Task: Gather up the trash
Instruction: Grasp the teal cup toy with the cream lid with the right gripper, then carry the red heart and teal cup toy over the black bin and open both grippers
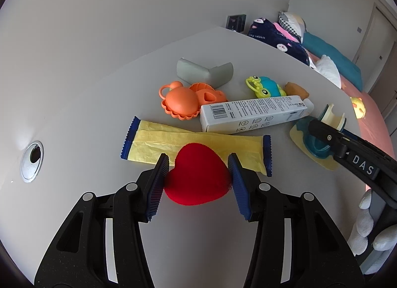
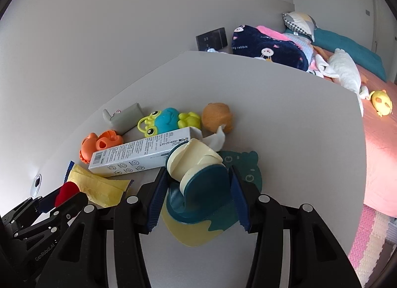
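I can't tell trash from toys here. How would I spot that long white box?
On the grey table, amid the clutter, the white carton lies flat between the orange crab toy and the yellow wrapper. Only it has a barcode and printed text.

Soft daylight, seemingly from the right, is brightening the pink bedspread (image 2: pixel 379 154) and washing the desk (image 1: pixel 82 119) evenly. Shadows are staying faint. Fisheye distortion is bending both views, and corners are vignetting to black.

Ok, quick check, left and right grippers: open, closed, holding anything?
Left gripper: shut on the red heart.
Right gripper: pads either side of the teal and cream holder; grip cannot be told.
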`<action>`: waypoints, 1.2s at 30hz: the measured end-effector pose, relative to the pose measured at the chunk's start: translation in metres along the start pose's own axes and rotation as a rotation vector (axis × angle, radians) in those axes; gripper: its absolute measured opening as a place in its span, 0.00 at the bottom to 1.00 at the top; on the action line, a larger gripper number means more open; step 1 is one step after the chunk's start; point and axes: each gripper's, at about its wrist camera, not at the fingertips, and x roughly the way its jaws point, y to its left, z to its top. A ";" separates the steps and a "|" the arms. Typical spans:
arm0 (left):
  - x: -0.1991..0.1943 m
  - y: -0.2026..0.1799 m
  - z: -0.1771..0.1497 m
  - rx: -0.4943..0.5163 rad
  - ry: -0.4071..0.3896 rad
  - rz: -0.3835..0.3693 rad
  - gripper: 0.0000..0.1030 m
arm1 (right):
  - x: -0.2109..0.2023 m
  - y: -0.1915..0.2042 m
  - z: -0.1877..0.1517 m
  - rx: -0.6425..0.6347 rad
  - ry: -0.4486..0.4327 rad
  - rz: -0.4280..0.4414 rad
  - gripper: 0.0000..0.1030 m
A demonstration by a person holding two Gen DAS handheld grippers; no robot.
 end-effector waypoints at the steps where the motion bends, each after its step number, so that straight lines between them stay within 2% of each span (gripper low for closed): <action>1: -0.001 -0.001 0.000 0.001 -0.002 -0.002 0.47 | -0.004 -0.004 0.003 0.008 -0.009 -0.004 0.50; 11: -0.016 -0.022 0.000 0.041 -0.035 -0.013 0.47 | -0.041 -0.040 0.011 0.063 -0.068 -0.036 0.50; 17: -0.026 -0.049 -0.004 0.070 -0.057 -0.035 0.47 | -0.062 -0.057 0.006 0.072 -0.085 -0.037 0.50; 36: -0.034 -0.141 -0.014 0.161 -0.050 -0.128 0.47 | -0.121 -0.121 -0.017 0.115 -0.130 -0.071 0.50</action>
